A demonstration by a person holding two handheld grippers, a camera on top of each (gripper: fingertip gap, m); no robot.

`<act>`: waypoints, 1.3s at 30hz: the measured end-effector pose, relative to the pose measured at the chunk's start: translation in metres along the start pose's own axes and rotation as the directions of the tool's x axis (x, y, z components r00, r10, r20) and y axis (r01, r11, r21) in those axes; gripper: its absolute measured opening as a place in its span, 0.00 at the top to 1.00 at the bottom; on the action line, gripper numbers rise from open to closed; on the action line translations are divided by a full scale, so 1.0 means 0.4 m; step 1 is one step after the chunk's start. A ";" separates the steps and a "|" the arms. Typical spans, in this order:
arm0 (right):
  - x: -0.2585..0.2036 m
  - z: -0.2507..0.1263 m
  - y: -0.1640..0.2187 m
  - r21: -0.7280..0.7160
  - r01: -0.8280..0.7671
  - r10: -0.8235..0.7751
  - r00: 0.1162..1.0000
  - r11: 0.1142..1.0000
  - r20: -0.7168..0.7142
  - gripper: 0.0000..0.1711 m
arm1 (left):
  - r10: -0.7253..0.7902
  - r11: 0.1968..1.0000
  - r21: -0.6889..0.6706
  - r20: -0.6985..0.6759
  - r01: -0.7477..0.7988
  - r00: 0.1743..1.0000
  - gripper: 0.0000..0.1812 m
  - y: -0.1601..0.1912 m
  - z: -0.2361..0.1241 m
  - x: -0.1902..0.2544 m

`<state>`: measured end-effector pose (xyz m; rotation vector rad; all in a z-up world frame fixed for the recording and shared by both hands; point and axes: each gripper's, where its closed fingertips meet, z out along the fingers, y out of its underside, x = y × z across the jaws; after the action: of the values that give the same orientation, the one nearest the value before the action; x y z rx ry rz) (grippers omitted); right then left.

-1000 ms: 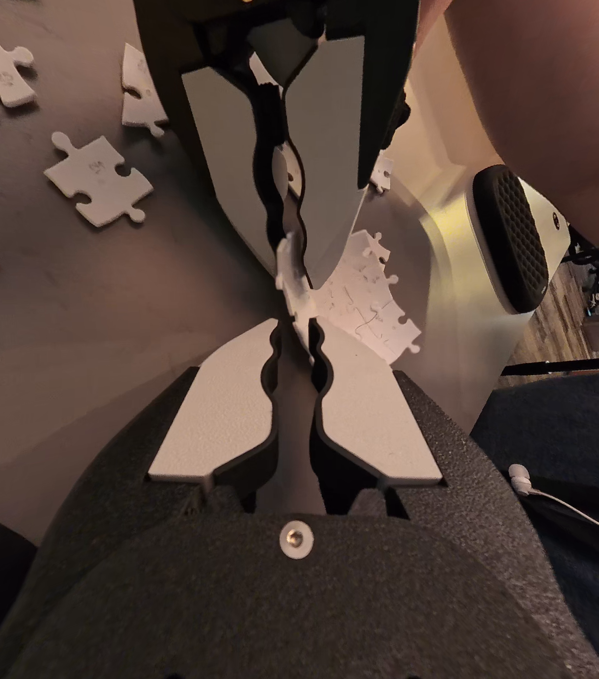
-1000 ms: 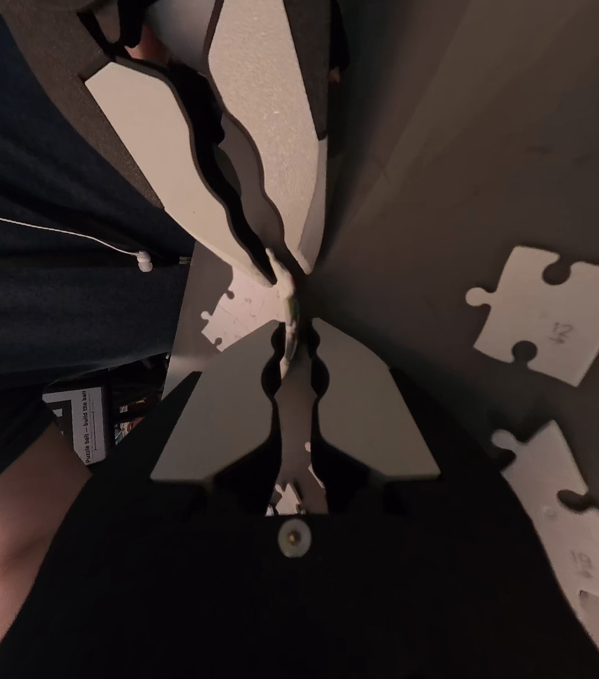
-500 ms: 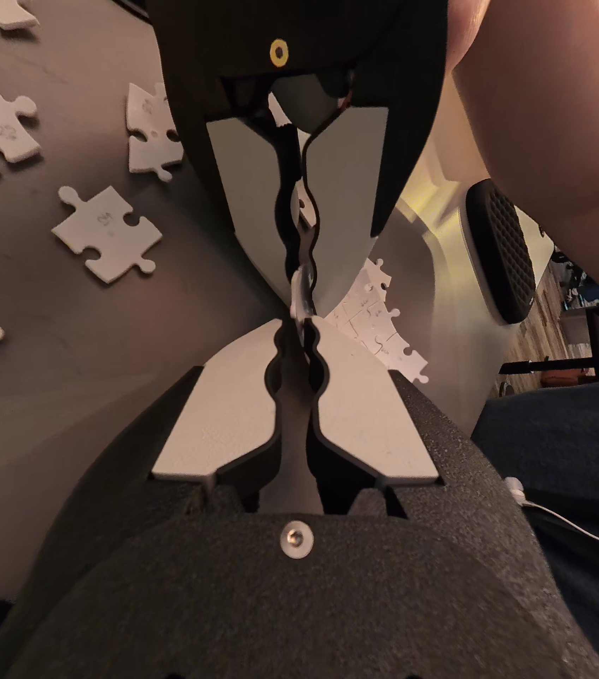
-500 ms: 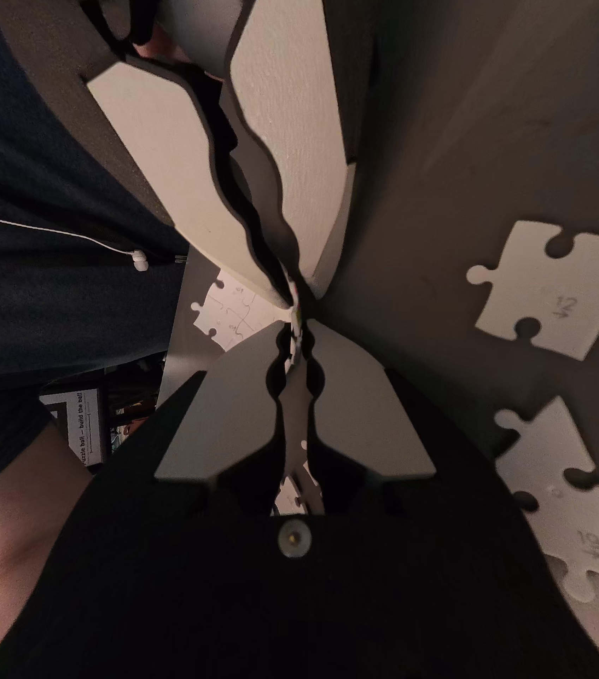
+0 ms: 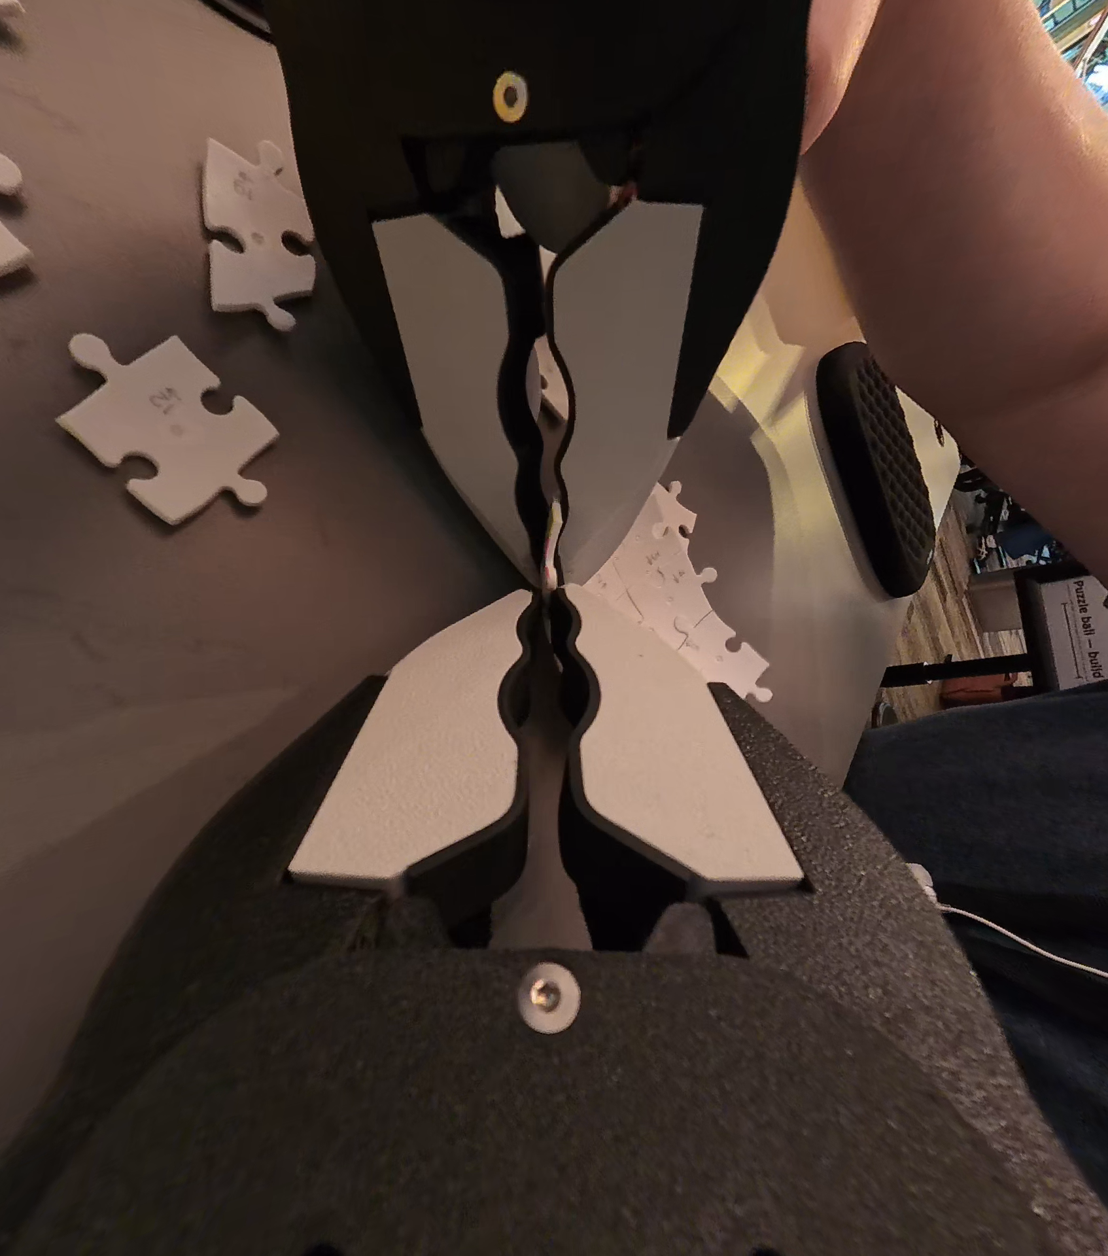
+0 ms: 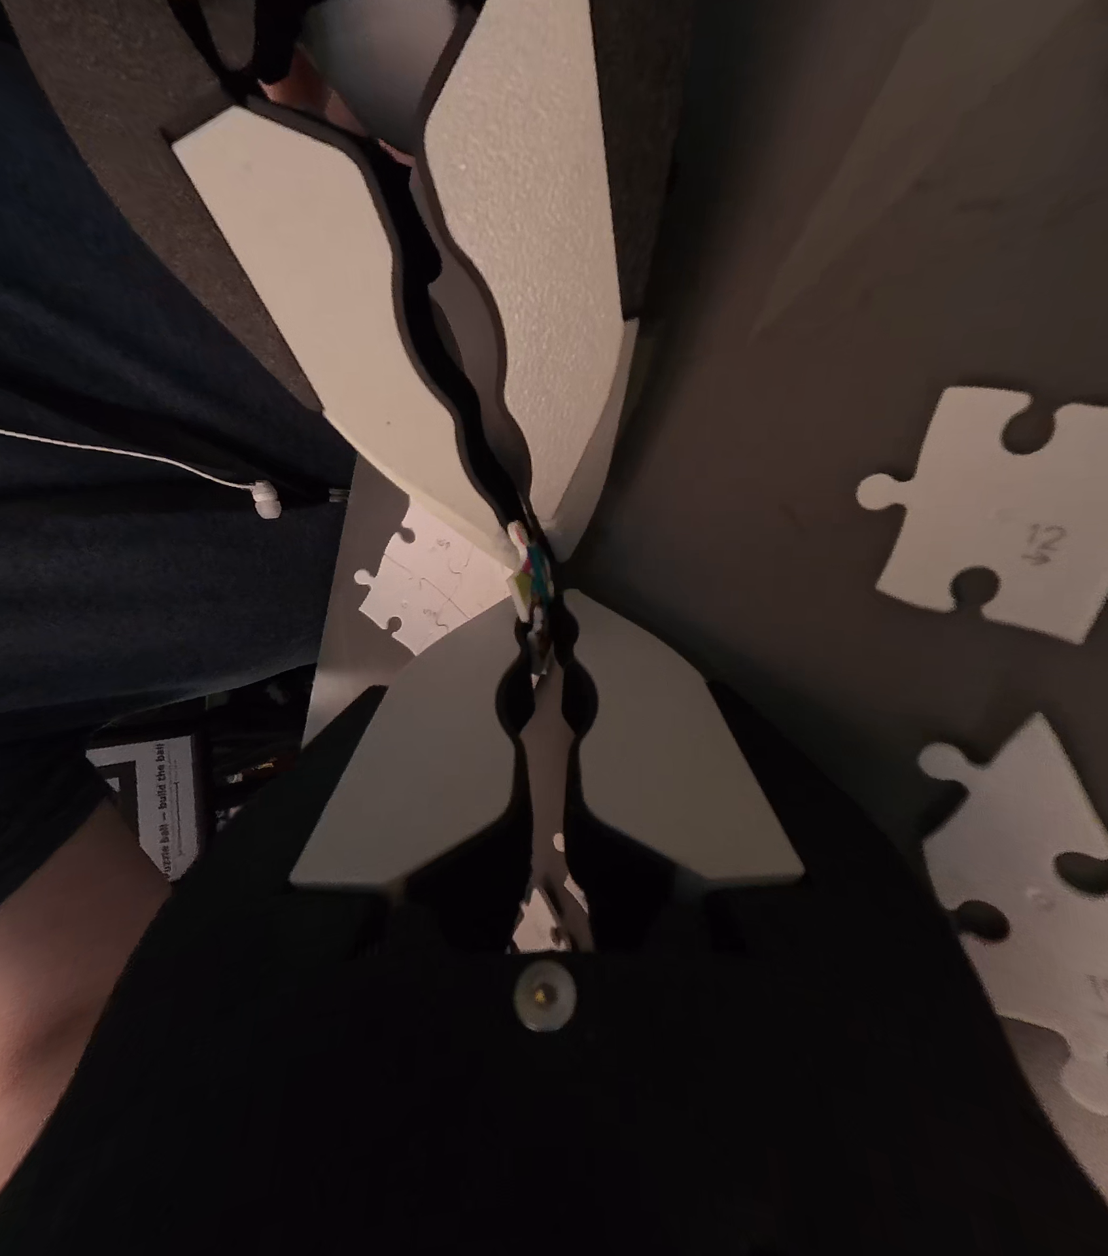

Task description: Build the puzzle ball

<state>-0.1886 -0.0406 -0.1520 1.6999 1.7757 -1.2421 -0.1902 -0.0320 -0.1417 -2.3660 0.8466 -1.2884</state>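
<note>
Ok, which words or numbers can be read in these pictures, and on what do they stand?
I will not copy writing; it stands here.
Loose puzzle pieces: one small mark each.
White sign past the table: one printed line.
Joined pieces: marks too small to read.

Both views are dim and warm-toned. In the left wrist view a yellowish light falls from the right, putting a pale sheen on the tabletop point(image 5: 803, 516) edge, while its left part lies in grey shade. The right wrist view is darker: the body of the right tongs point(image 6: 548, 612) is nearly black, without detail. Wide-angle bending stretches the edges, and the loose puzzle pieces point(image 6: 1040, 924) near the borders are soft and smeared
</note>
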 end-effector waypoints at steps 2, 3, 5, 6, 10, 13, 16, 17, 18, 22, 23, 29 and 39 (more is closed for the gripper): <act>-0.005 -0.001 0.002 0.006 -0.002 0.002 1.000 1.000 0.014 0.97 | 0.000 1.000 0.004 -0.008 0.000 1.000 0.99 0.000 0.001 0.003; -0.008 -0.002 0.004 0.005 -0.003 0.003 1.000 1.000 0.022 0.97 | -0.001 1.000 0.006 -0.009 0.001 1.000 0.99 0.000 0.002 0.003; -0.010 -0.004 0.008 0.005 -0.015 0.015 0.999 1.000 0.028 0.96 | -0.003 1.000 0.012 -0.013 0.003 1.000 0.99 0.000 0.001 0.004; -0.009 -0.006 0.006 0.014 -0.020 0.020 0.999 1.000 0.033 0.96 | -0.005 1.000 0.015 -0.015 0.006 1.000 0.99 -0.001 0.000 0.004; -0.007 -0.008 0.001 0.033 -0.040 0.038 0.998 0.999 0.041 0.96 | -0.008 1.000 0.023 -0.013 0.008 1.000 0.99 -0.002 -0.005 0.000; -0.002 -0.007 -0.001 0.029 -0.042 0.041 0.999 0.999 0.033 0.98 | -0.007 1.000 0.023 -0.009 0.008 1.000 0.99 -0.002 -0.006 -0.001; 0.004 -0.009 -0.007 0.039 -0.037 0.036 0.999 0.999 0.010 0.98 | 0.001 1.000 0.027 0.011 -0.001 1.000 0.99 -0.004 -0.010 -0.008; 0.005 -0.011 -0.008 0.041 -0.033 0.033 0.999 0.999 0.002 0.98 | 0.000 1.000 0.030 0.013 0.000 1.000 0.99 -0.005 -0.011 -0.010; 0.006 -0.011 -0.009 0.042 -0.019 0.019 1.000 0.999 -0.009 0.98 | -0.002 0.999 0.032 0.013 0.002 1.000 0.99 -0.006 -0.012 -0.010; 0.006 -0.012 -0.009 0.036 -0.014 0.014 1.000 0.999 -0.017 0.98 | -0.007 0.999 0.034 0.004 0.007 1.000 0.99 -0.007 -0.012 -0.010; 0.006 -0.012 -0.009 0.036 -0.015 0.016 1.000 0.999 -0.019 0.98 | -0.007 0.999 0.035 0.003 0.007 1.000 0.99 -0.007 -0.013 -0.010; 0.003 -0.018 0.000 0.032 -0.017 0.019 0.999 0.999 -0.042 0.92 | -0.023 0.999 0.044 -0.026 0.024 0.999 0.99 -0.007 -0.016 -0.007; -0.003 -0.044 0.004 0.111 0.008 0.003 0.994 0.994 -0.105 0.88 | -0.039 0.999 0.029 -0.041 0.040 0.998 0.94 -0.007 -0.032 -0.013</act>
<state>-0.1816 -0.0276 -0.1422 1.8575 1.7988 -1.2965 -0.2022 -0.0264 -0.1365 -2.3525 0.7900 -1.3587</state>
